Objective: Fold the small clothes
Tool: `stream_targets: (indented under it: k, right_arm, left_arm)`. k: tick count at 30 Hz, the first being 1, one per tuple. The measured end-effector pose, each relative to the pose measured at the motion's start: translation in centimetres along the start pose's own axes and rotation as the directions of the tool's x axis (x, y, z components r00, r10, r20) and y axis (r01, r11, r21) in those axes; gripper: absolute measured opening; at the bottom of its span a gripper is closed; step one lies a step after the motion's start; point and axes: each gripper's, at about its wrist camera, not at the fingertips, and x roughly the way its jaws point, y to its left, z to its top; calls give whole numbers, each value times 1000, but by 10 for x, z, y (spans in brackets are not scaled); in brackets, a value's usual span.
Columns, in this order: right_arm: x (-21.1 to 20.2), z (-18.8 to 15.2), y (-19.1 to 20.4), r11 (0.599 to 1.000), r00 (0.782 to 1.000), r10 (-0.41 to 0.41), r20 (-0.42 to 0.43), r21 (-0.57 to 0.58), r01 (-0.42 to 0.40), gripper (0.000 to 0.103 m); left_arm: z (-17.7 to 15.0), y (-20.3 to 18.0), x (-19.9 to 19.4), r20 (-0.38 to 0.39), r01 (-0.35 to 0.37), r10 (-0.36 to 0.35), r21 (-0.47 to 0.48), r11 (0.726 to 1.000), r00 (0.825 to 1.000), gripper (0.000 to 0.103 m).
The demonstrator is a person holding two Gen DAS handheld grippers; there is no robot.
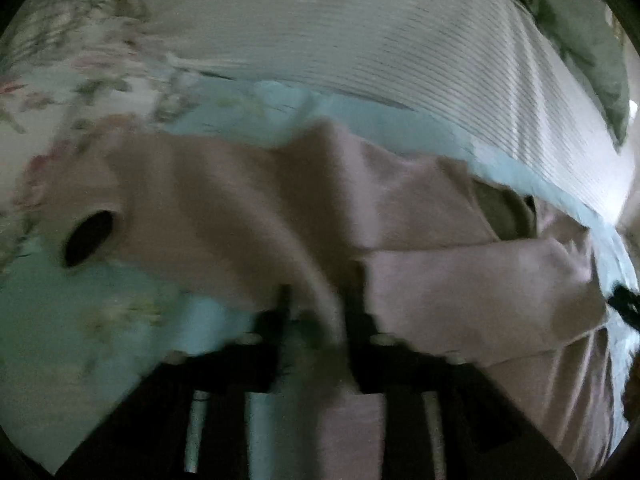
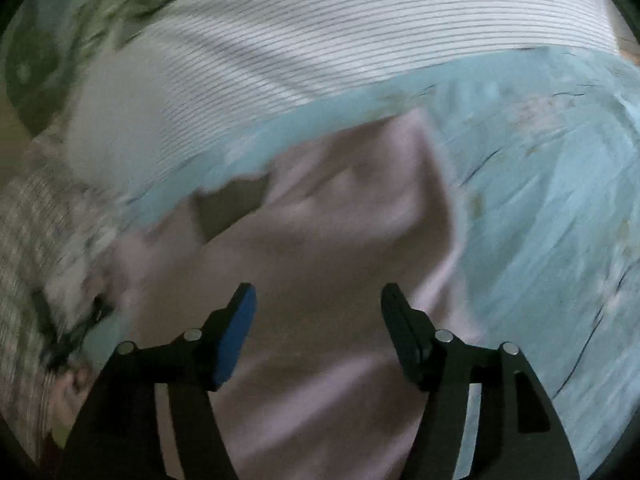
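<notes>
A small pink garment (image 1: 260, 200) lies on a light blue floral sheet (image 1: 80, 320). One sleeve (image 1: 480, 280) is folded across it, and a dark cuff opening (image 1: 86, 238) shows at the left. My left gripper (image 1: 320, 304) is shut on a pink fold of the garment. The view is blurred. In the right wrist view the same pink garment (image 2: 320, 240) lies under my right gripper (image 2: 318, 300), which is open and empty just above the cloth.
A white striped cloth (image 1: 360, 40) (image 2: 320, 20) lies beyond the garment. A green cloth (image 1: 580, 20) is at the far right, also seen far left in the right wrist view (image 2: 60, 40). The blue sheet (image 2: 540, 200) spreads right.
</notes>
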Motion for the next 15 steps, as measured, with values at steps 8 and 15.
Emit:
stream_targets:
  k: [8, 15]
  right_arm:
    - [16, -70, 32, 990, 983, 133, -130, 55, -127, 68]
    - [28, -88, 44, 989, 972, 144, -187, 62, -135, 68]
  left_arm:
    - [25, 74, 10, -38, -359, 357, -34, 933, 933, 85]
    - [46, 122, 66, -104, -488, 487, 22, 873, 867, 63]
